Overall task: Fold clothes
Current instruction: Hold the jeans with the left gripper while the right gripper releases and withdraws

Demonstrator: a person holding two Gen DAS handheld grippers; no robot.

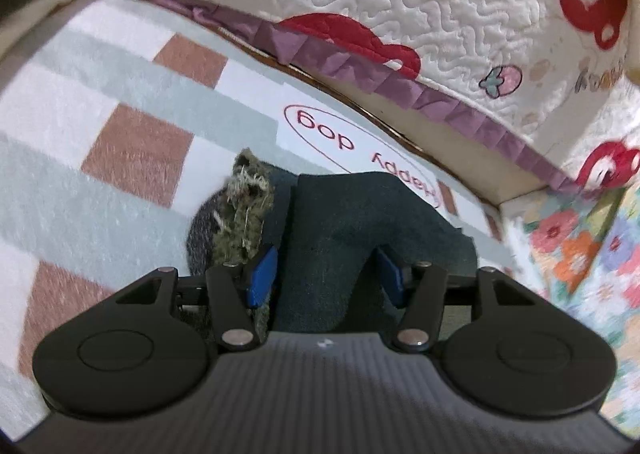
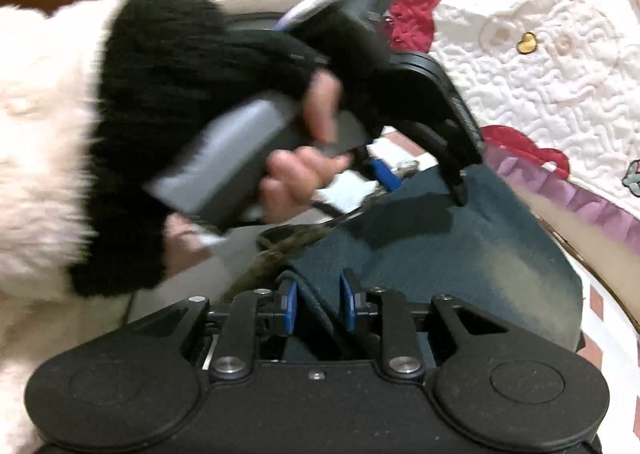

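Note:
A dark blue-green garment with a frayed olive hem lies folded on a checked rug. My left gripper is open, its blue pads spread on either side of the cloth just above it. In the right wrist view the same garment lies below. My right gripper is partly open over a fold edge, blue pads apart. The left gripper, held in a hand with a black cuff, shows ahead over the garment.
A white quilted bedspread with red bears and a purple frill hangs along the far side of the rug. A floral cloth lies at the right. The person's white fluffy sleeve fills the left of the right wrist view.

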